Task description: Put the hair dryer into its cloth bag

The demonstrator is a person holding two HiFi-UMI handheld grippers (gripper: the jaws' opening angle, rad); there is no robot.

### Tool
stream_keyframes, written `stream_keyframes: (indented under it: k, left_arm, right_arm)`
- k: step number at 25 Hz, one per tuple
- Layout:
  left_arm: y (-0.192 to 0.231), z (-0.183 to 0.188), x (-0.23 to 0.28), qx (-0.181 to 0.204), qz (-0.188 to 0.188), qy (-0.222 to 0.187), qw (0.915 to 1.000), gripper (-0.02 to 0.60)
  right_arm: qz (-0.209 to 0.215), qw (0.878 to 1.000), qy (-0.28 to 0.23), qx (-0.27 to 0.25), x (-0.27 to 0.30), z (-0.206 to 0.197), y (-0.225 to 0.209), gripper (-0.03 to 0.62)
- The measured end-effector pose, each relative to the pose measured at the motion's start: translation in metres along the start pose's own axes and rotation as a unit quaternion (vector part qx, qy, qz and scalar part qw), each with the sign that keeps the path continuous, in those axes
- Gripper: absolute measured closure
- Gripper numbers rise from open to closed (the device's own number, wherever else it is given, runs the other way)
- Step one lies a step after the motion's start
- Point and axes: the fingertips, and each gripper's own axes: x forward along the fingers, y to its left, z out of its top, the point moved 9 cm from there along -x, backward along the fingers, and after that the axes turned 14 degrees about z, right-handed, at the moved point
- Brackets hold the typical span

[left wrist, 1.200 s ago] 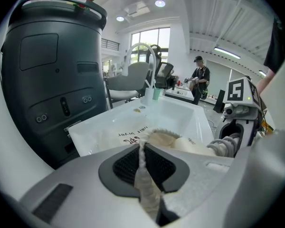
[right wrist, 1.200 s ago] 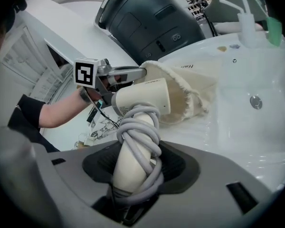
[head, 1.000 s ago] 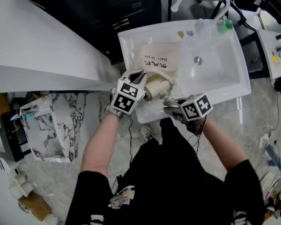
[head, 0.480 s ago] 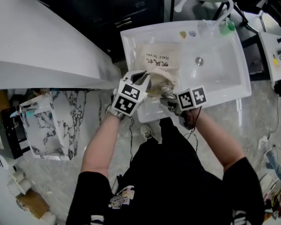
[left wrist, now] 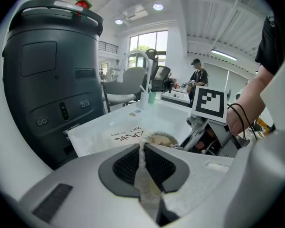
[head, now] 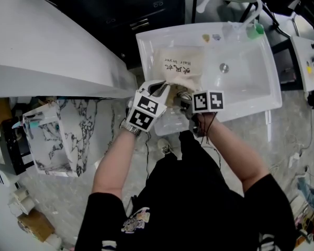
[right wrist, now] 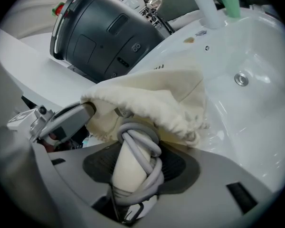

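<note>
- Left gripper [left wrist: 143, 167]: clenched on a fold of the cloth bag [head: 182, 66] at its rim. The cream fabric runs up between the two pads, which press it from both sides.
- Right gripper [right wrist: 138, 175]: grasping the hair dryer [right wrist: 125, 163] by its cream handle, jaws set wide around it. A grey cord [right wrist: 138, 131] is wound about the handle inside the grip.
- Hair dryer: front end sits within the gathered mouth of the bag; handle and cord protrude toward the right gripper.
- Cloth bag: lies in the left part of the white basin [head: 254, 90], printed side up, mouth toward the person, near edge lifted by the left gripper.
- Head view: both grippers are close together at the basin's near rim.
- Drain [head: 224, 67]: to the right of the bag, apart from it.
</note>
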Motion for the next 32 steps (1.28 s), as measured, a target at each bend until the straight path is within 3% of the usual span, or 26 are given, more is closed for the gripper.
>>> stream_keyframes:
  k: [15, 32]
  left_arm:
    - [-0.005, -0.014, -0.008, -0.039, -0.005, 0.006, 0.9992, 0.554]
    - [-0.005, -0.024, -0.006, -0.062, -0.005, 0.016, 0.9979, 0.554]
  right_arm:
    - [-0.044, 0.997, -0.06, -0.025, 0.027, 0.029, -0.011, 0.373]
    - [-0.059, 0.995, -0.077, -0.028, 0.051, 0.045, -0.025, 0.373]
